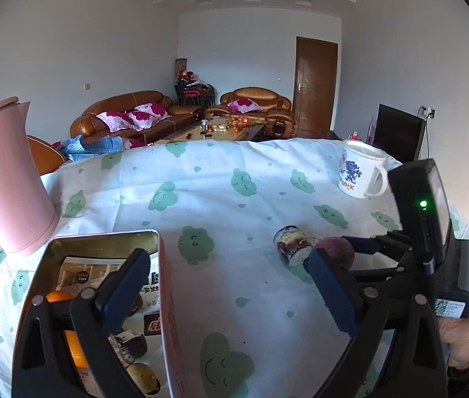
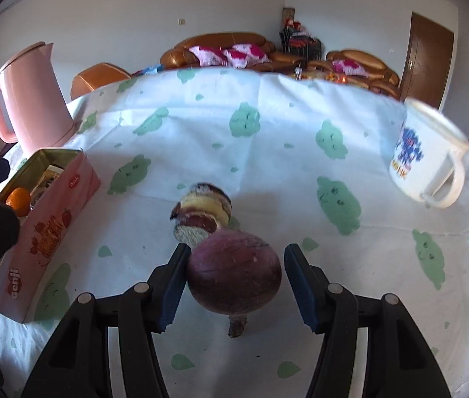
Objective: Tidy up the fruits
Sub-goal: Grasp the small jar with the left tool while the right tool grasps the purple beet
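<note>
Right gripper (image 2: 234, 285) fingers half-spread around purple fruit (image 2: 234, 272); left pad touching skin, right pad just clear, no grip yet. Fruit on bench (image 2: 267, 139) dead centre, stem toward 6 o'clock. Striped fruit piece (image 2: 201, 215) touching it at 11 o'clock. Right hand nearer by far. Left gripper (image 1: 231, 285) fingers wide, empty, over pink tin (image 2: 42, 229) at 9 o'clock; orange (image 2: 19, 200) inside. Tin reads "Genji". Mug (image 2: 430, 162) at 2 o'clock, print blurred.
</note>
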Demonstrator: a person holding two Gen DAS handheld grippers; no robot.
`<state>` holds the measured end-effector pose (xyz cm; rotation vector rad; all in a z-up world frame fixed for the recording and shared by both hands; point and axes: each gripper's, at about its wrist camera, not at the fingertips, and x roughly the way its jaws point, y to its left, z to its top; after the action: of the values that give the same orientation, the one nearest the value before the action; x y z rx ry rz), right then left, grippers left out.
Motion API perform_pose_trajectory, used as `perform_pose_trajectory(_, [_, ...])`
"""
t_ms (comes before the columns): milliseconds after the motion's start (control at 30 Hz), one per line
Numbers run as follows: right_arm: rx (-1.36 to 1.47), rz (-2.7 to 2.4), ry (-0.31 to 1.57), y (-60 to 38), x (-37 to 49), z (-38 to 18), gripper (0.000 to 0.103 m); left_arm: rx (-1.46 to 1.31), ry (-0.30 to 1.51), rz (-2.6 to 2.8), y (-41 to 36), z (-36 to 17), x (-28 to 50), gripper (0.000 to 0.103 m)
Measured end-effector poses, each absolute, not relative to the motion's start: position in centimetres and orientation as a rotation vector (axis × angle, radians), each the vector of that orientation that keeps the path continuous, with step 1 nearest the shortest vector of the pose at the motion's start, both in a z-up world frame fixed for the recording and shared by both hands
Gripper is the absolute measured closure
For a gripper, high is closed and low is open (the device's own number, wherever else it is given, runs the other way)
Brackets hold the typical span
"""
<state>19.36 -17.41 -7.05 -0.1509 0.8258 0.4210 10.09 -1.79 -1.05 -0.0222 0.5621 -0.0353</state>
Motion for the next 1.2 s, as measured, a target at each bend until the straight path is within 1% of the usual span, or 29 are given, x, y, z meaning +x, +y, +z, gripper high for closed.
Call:
perform_pose_trajectory(33, [-0.129, 0.424, 0.817, -17.7, 19.4, -6.9, 0.048, -0.016, 0.566, -0.035, -1.9, -1.1, 10.3, 0.004])
perform_pose_trajectory(167, [-0.115, 0.407, 0.808, -18.5, 19.1, -6.7, 0.048, -0.013, 0.587, -0.046, -2.6, -1.4, 11.2, 0.004])
perform_pose_trajectory(333, [-0.090, 0.262, 0.774, -21.3, 19.8, -6.1, 0.048, -0.009, 0.631, -0.068, -4.6, -2.2, 13.1, 0.004])
perform_pose_trajectory(467, [-0.046, 0.200, 0.786, -23.5, 20.6, -6.2, 0.048, -0.030, 0.682, -0.090, -6.2, -3.1, 15.4, 0.006])
perform_pose_trajectory(567, [0.000, 0.205, 0.806, -24.6, 21.1, -6.4, 0.048, -0.031, 0.717, -0.100, -7.3, -3.8, 17.1, 0.013])
perform_pose_trajectory(633, [0.021, 0.209, 0.811, -25.0, 21.2, -6.4, 0.048, -0.025, 0.740, -0.098, -7.8, -4.3, 18.3, 0.024])
perform_pose_trajectory(700, [0.034, 0.213, 0.803, -25.0, 21.1, -6.4, 0.048, -0.024, 0.761, -0.099, -8.2, -4.7, 19.1, 0.027])
perform_pose_trajectory(800, [0.056, 0.221, 0.807, -25.2, 21.1, -6.5, 0.048, -0.032, 0.796, -0.113, -8.3, -5.5, 20.2, 0.036])
perform_pose_trajectory(867, [0.054, 0.221, 0.809, -25.2, 21.1, -6.5, 0.048, -0.045, 0.819, -0.118, -8.1, -6.0, 20.7, 0.040])
perform_pose_trajectory(900, [0.046, 0.224, 0.808, -25.1, 21.1, -6.5, 0.048, -0.047, 0.830, -0.124, -8.1, -6.2, 21.0, 0.044])
perform_pose_trajectory(967, [0.030, 0.228, 0.812, -24.8, 21.1, -6.6, 0.048, -0.065, 0.848, -0.151, -8.1, -6.6, 21.3, 0.044])
perform_pose_trajectory(1000, [0.029, 0.232, 0.813, -24.7, 21.1, -6.6, 0.048, -0.069, 0.853, -0.156, -8.1, -6.6, 21.4, 0.047])
perform_pose_trajectory(1033, [0.033, 0.238, 0.812, -24.8, 21.2, -6.6, 0.048, -0.063, 0.853, -0.164, -8.3, -6.7, 21.3, 0.054])
perform_pose_trajectory(1100, [0.041, 0.252, 0.819, -24.8, 21.2, -6.7, 0.048, -0.047, 0.860, -0.186, -8.7, -6.8, 21.2, 0.062])
perform_pose_trajectory(1200, [0.049, 0.270, 0.819, -24.9, 21.2, -6.7, 0.048, -0.061, 0.861, -0.199, -8.6, -6.8, 21.1, 0.063])
